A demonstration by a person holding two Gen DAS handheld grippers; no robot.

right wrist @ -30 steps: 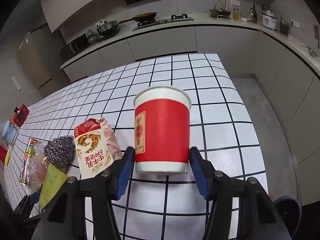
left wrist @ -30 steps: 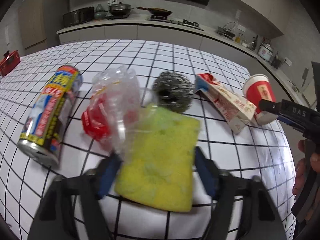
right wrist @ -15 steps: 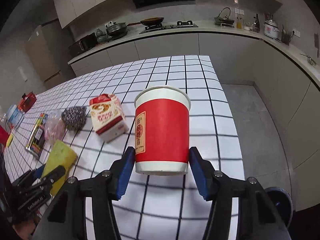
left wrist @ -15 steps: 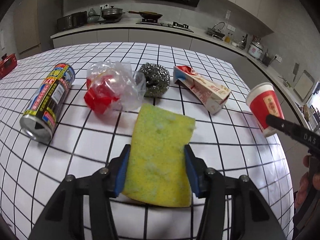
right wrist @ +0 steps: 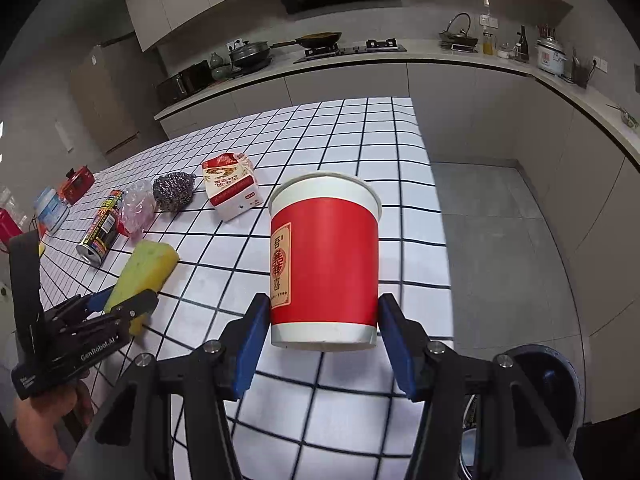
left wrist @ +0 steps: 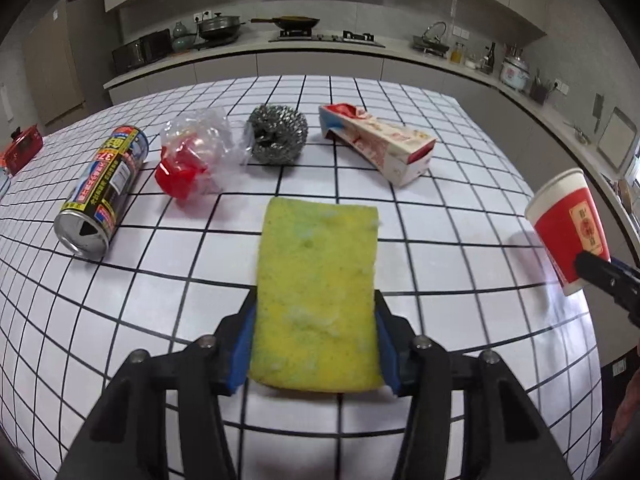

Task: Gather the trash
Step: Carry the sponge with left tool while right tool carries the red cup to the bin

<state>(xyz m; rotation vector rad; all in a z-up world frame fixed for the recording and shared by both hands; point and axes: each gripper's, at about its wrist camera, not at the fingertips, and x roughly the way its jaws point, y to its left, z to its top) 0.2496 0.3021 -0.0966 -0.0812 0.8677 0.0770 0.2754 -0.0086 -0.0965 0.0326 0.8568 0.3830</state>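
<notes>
The left gripper (left wrist: 316, 344) is clamping a yellow sponge (left wrist: 318, 292) between its 2 blue fingers (left wrist: 242, 350), which are closed onto the sponge's long sides. The sponge is sticking out forward past the fingertips and is being held above the checked tabletop (left wrist: 460, 216).

Beyond the left fingers, 4 items are lying in a row on the tabletop: a drink can (left wrist: 102, 186) on its side far to the left, a crumpled plastic bag (left wrist: 196, 156) with red inside just beside it, a steel scourer (left wrist: 277, 134) straight ahead and touching the bag, and a flattened milk carton (left wrist: 378, 144) to the right.

The right gripper (right wrist: 324, 340) is gripping a red paper cup (right wrist: 325, 260) near its base, with a finger pressing each side. The cup is sitting upright between the fingers, held clear of the tabletop (right wrist: 360, 140) near its right edge. A round dark bin (right wrist: 536, 376) is showing on the floor below and to the right of the right fingers.
</notes>
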